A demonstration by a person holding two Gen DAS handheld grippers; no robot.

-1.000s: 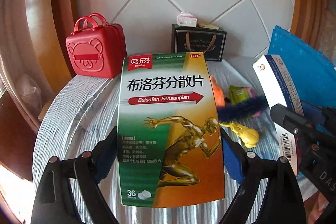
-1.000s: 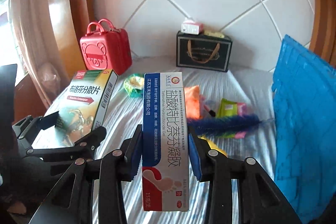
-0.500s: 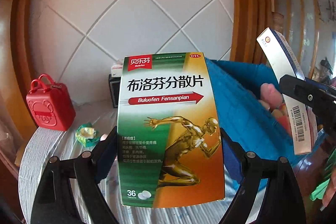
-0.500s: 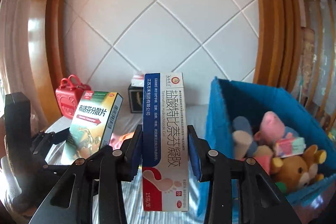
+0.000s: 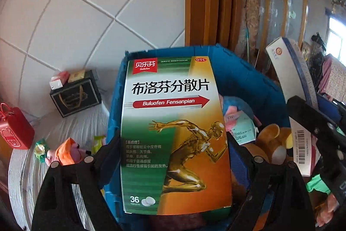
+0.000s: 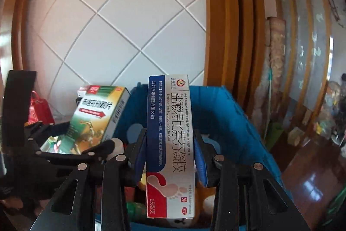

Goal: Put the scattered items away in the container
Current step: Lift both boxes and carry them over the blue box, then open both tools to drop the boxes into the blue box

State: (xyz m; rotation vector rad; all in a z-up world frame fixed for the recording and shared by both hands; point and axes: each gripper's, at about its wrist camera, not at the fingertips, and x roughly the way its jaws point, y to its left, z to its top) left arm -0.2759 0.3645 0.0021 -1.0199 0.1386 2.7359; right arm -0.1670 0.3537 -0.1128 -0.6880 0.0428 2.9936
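- Your left hand-held gripper (image 5: 173, 151) clamps the green-and-orange tablet box (image 5: 175, 133) upright over the blue bin (image 5: 248, 77).
- Your right hand-held gripper (image 6: 170, 155) pinches the white-and-blue gel box (image 6: 169, 140) above the same bin, beside the tablet box.
- Stuffed toys (image 5: 272, 142) lie inside the bin.

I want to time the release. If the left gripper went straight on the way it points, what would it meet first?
Probably the pile inside the blue bin: the left gripper, shut on the ibuprofen box, points over the near rim toward the brown teddy bear and other toys. Depth is unclear.
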